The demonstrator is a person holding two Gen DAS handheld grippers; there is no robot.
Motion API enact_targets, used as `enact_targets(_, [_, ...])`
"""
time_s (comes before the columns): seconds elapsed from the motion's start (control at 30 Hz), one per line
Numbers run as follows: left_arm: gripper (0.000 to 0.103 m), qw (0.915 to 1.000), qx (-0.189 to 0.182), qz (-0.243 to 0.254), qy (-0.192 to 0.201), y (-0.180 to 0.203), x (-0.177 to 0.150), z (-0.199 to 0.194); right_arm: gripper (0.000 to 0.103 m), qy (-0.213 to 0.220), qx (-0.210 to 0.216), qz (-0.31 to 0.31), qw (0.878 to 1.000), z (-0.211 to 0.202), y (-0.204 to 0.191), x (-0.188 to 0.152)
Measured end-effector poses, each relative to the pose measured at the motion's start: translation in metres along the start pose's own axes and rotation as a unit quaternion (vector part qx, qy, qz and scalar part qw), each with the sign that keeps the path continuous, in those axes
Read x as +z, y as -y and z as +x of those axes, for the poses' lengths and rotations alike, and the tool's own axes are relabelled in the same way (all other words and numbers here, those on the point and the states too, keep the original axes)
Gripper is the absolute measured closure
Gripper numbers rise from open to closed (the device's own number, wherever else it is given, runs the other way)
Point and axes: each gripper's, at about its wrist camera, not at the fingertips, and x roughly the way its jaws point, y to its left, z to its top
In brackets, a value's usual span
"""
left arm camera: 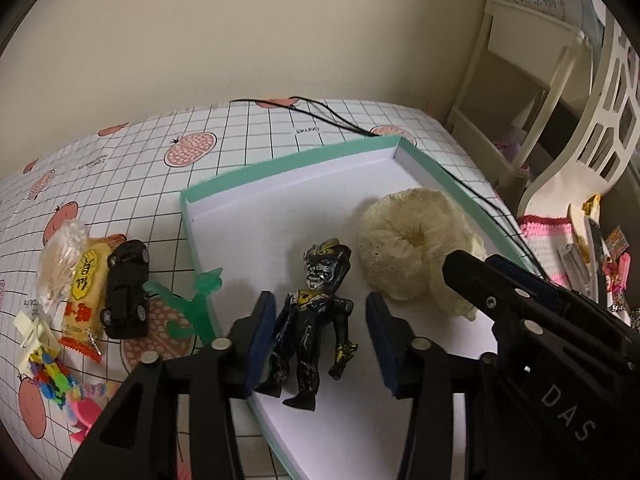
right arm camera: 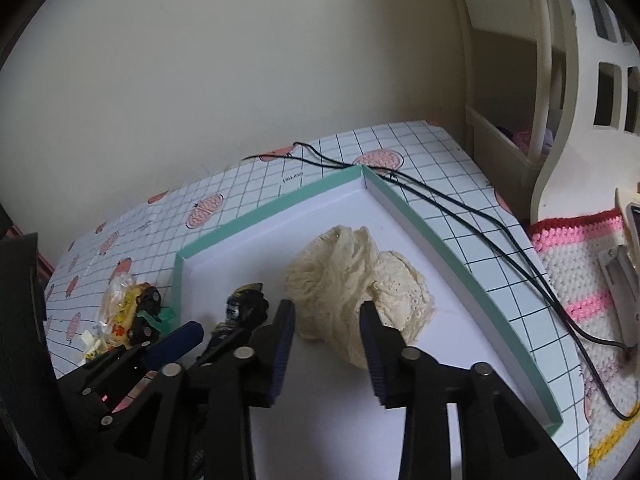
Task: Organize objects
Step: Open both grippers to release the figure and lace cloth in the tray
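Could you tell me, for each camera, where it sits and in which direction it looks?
Left wrist: sits on the left hand-held gripper, faces forward and down into the green box at the black figure; its open fingers show.
Right wrist: sits on the right hand-held gripper, faces the cream lace cloth; its open fingers show.
Shared: box, figure, cloth, toy car, and each view shows the other gripper.

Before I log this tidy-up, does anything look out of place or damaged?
The green toy leans across the tray rim, half in. The black figure lies on its back, its paint looking worn.
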Motion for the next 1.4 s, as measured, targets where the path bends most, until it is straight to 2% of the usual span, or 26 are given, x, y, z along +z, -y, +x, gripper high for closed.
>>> enact_targets(0.17, [0.048, 0.9999, -0.005, -0.004, 0.014, -0.001, 0.002, -0.018, 0.059, 0.02, 0.002, 0.008, 1.0, -0.018, -0.005, 0.002])
enact_targets(0.23, [0.038, 0.9998, -0.011, -0.009, 0.015, -0.002, 0.003, -0.024, 0.059, 0.026, 0.004, 0.012, 1.0, -0.025, -0.006, 0.002])
enact_targets(0.27, [0.037, 0.9997, -0.014, -0.012, 0.017, -0.003, 0.003, -0.026, 0.059, 0.031, 0.004, 0.015, 0.999, -0.029, -0.006, 0.002])
enact_targets(0.6, [0.035, 0.9983, -0.027, -0.047, 0.02, -0.02, -0.007, -0.056, 0.059, 0.044, 0.009, 0.043, 0.998, -0.054, -0.005, -0.005])
enact_targets(0.97, [0.034, 0.9964, 0.007, -0.082, 0.017, -0.047, -0.019, -0.077, 0.059, 0.033, 0.004, 0.033, 0.999, -0.061, -0.014, -0.019])
enact_targets(1.0, [0.032, 0.9962, 0.012, -0.085, 0.018, -0.05, -0.02, -0.079, 0.059, 0.031, 0.002, 0.032, 0.999, -0.06, -0.015, -0.02])
enact_targets(1.03, [0.022, 0.9959, 0.018, -0.087, 0.018, -0.054, -0.022, -0.081, 0.059, 0.027, 0.0, 0.031, 0.999, -0.059, -0.016, -0.021])
enact_targets(1.07, [0.017, 0.9957, 0.022, -0.088, 0.019, -0.057, -0.023, -0.082, 0.059, 0.023, -0.001, 0.03, 0.999, -0.057, -0.017, -0.022])
enact_targets(1.13, [0.015, 0.9949, 0.029, -0.094, 0.023, -0.063, -0.026, -0.085, 0.049, 0.02, -0.005, 0.03, 0.999, -0.055, -0.018, -0.024])
enact_targets(1.17, [0.015, 0.9944, 0.032, -0.098, 0.023, -0.066, -0.027, -0.086, 0.038, 0.02, -0.007, 0.03, 0.999, -0.055, -0.018, -0.025])
enact_targets(1.2, [0.015, 0.9936, 0.036, -0.105, 0.025, -0.071, -0.028, -0.088, 0.032, 0.021, -0.008, 0.029, 0.999, -0.054, -0.018, -0.025])
enact_targets(1.4, [0.012, 0.9899, 0.056, -0.127, 0.03, -0.089, -0.032, -0.091, 0.024, 0.014, -0.022, 0.023, 0.999, -0.048, -0.023, -0.029])
